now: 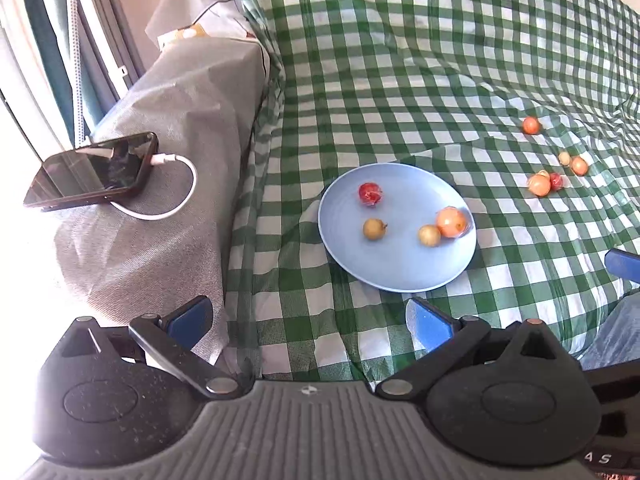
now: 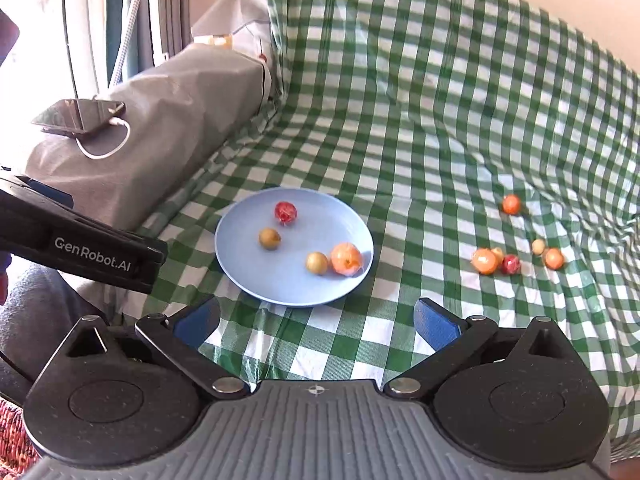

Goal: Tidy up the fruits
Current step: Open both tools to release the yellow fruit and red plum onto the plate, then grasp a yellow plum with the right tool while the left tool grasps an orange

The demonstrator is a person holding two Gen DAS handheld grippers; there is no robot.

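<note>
A light blue plate (image 1: 400,268) lies on the green checked cloth; it also shows in the right wrist view (image 2: 288,284). On it lie a red fruit (image 1: 370,193), two small yellow-brown fruits (image 1: 374,229) (image 1: 429,235) and a larger orange fruit (image 1: 451,222). Several loose fruits lie on the cloth to the right: an orange one (image 2: 511,204) farther back and a cluster (image 2: 516,258) nearer. My left gripper (image 1: 308,320) is open and empty, near the plate's front edge. My right gripper (image 2: 316,320) is open and empty, just in front of the plate.
A grey covered armrest (image 1: 160,160) stands at the left, with a black phone (image 1: 92,170) and its white charging cable (image 1: 176,184) on top. The left gripper's body (image 2: 80,244) reaches in at the left of the right wrist view. The cloth (image 2: 440,100) rises up the backrest.
</note>
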